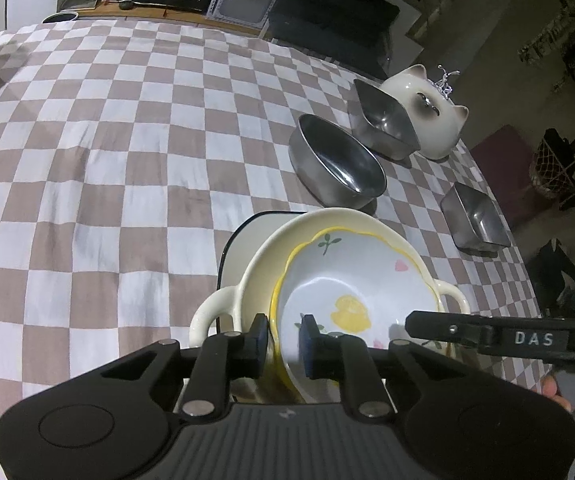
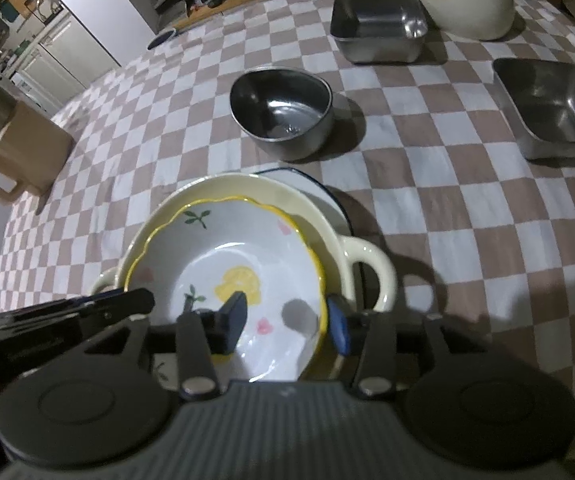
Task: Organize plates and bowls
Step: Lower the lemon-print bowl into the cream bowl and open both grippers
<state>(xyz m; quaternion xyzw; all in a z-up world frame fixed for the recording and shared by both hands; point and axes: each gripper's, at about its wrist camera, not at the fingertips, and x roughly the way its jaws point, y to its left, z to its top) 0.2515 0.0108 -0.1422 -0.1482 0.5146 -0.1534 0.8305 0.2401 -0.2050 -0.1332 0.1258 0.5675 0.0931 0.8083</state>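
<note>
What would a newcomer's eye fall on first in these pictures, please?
Nearest, a white flowered bowl with a wavy yellow rim sits nested in a cream two-handled ceramic dish, both hand-held grippers at its rim. Beyond, a round steel bowl stands on the brown-and-white checked tablecloth.

Flowered bowl [image 2: 223,264], white with wavy yellow rim, nested upright inside cream two-handled dish [image 2: 287,208]; both stacked on white plate with dark rim [image 2: 327,196], set on the checked cloth. Round steel bowl [image 2: 283,112], upright and empty, just beyond the stack. Square steel dish [image 2: 379,28] farther back, beside the cloth's far edge. Second square steel dish [image 2: 551,108] off to the right, well apart from the stack. All three steel pieces separate, none touching.
</note>
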